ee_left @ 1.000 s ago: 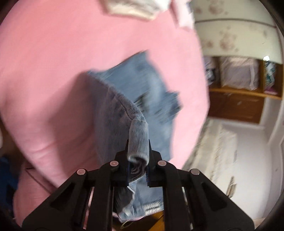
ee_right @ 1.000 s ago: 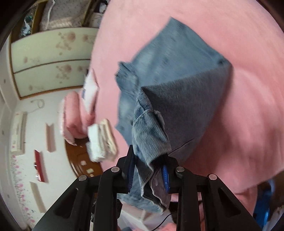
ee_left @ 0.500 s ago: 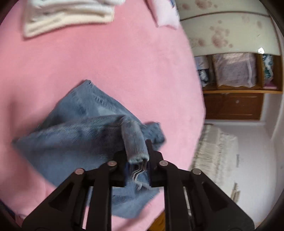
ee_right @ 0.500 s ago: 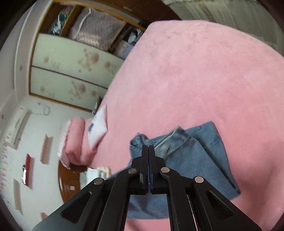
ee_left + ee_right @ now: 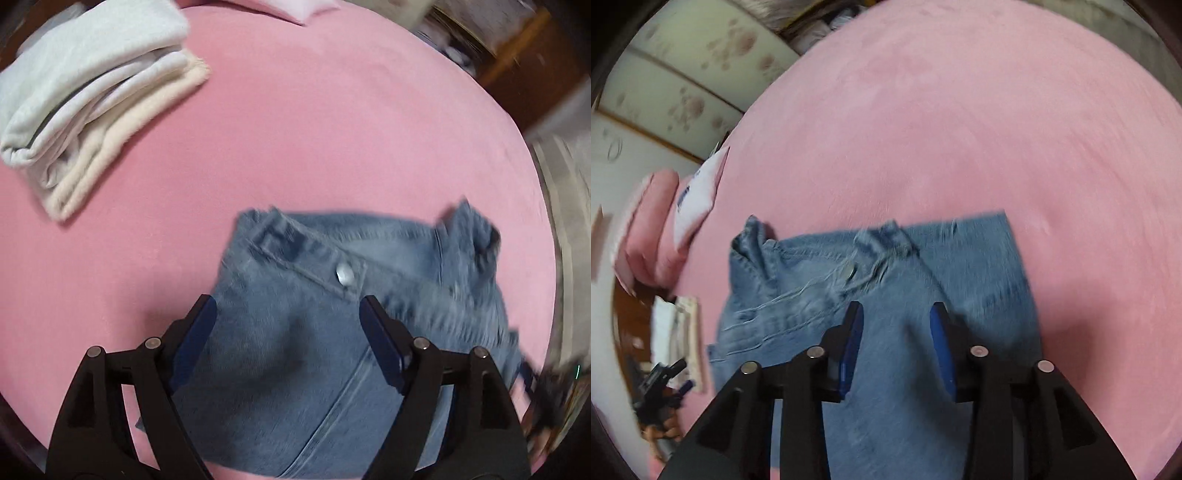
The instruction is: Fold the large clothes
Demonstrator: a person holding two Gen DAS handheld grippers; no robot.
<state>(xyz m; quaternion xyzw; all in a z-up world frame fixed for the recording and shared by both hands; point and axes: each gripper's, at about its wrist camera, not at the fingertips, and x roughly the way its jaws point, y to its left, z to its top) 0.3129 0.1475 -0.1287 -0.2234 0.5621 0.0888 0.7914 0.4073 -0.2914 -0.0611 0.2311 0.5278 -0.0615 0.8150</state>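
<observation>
The left gripper (image 5: 286,332) stands with its jaws spread wide and nothing between them, poised over the folded jeans (image 5: 332,332), which lie flat on the pink bed cover (image 5: 332,129) directly under and ahead of the fingers. The waistband with its metal button (image 5: 344,275) sits just ahead of the tips, nearer the right-hand finger. Well ahead and to the left of this gripper is a stack of folded white and cream clothes (image 5: 92,99), apart from the denim.

The right gripper (image 5: 897,332) also has its jaws parted, more narrowly, with only denim showing behind the gap; whether the pads touch the jeans (image 5: 886,295) cannot be told. The garment spreads ahead and to both sides of it on the bed cover (image 5: 960,129). Far to its left lie a pink pillow (image 5: 653,229) and a white pillow (image 5: 701,192) at the bed's edge, with a cabinet with floral doors (image 5: 683,74) beyond; its shelves are too blurred to tell their contents.

Half a second ago the left gripper was pinching a rolled fold of the denim and the right one was pressed together; a second ago both held the jeans lifted. Both have now let go, and the jeans have settled into a flatter, folded shape on the cover.
</observation>
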